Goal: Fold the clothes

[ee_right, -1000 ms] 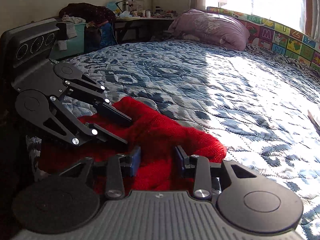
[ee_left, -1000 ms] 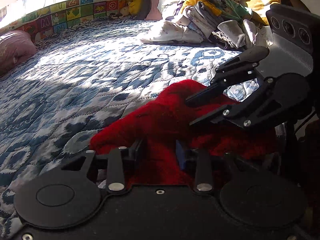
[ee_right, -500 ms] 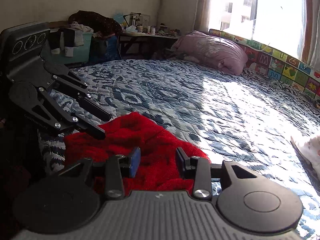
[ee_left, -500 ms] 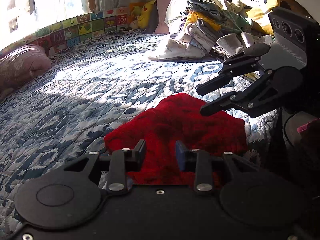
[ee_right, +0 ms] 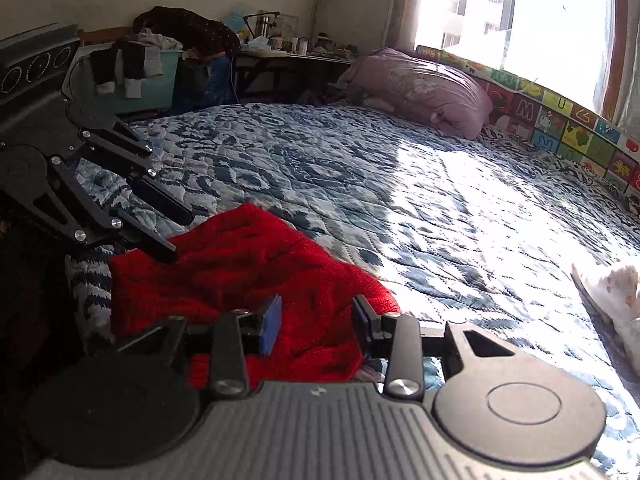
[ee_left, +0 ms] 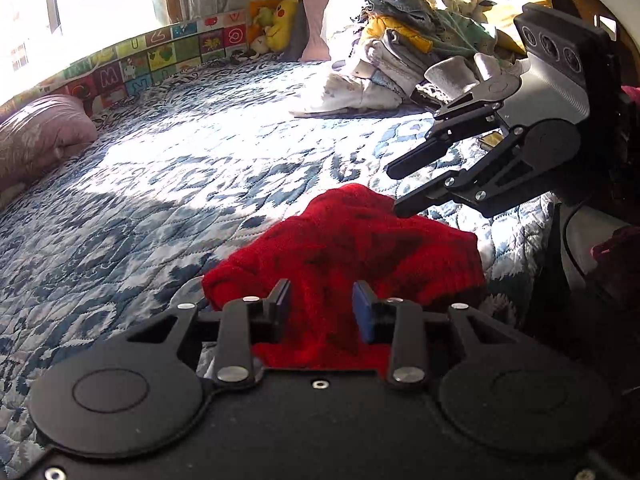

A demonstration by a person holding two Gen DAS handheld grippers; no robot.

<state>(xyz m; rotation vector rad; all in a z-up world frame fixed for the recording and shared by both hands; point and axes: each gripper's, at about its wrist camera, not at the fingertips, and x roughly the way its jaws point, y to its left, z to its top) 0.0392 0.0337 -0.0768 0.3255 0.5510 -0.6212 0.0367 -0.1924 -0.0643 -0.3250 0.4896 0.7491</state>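
From the left wrist camera, the left gripper (ee_left: pixel 322 312) hangs low over the near edge of the bed, its two fingers spread apart with nothing between them but the view of the red knit garment (ee_left: pixel 348 248) below. That garment lies crumpled in a heap on the blue-and-white quilt (ee_left: pixel 180 184), close to the bed's near edge. Over to the right the right gripper (ee_left: pixel 396 192) reaches in, fingers parted, the lower tip at the garment's far ridge; whether it touches I cannot tell. Beyond the heap the quilt runs bare and sunlit to the alphabet-print bumper (ee_left: pixel 132 68) under the window. A pile of clothes (ee_left: pixel 404 60) crowds the far right corner, and a pink pillow (ee_left: pixel 36 140) sits at the left edge.

From the right wrist camera, the right gripper (ee_right: pixel 316 326) is likewise spread wide, empty, above the red knit garment (ee_right: pixel 248 264), whose right edge ends just beside the right finger. The left gripper (ee_right: pixel 176 234) comes in from the left, fingers parted, the lower tip over the garment's left side. The quilt (ee_right: pixel 400 200) lies open ahead and to the right as far as the pink pillow (ee_right: pixel 424 88). A pale cloth (ee_right: pixel 612 300) lies at the right border.
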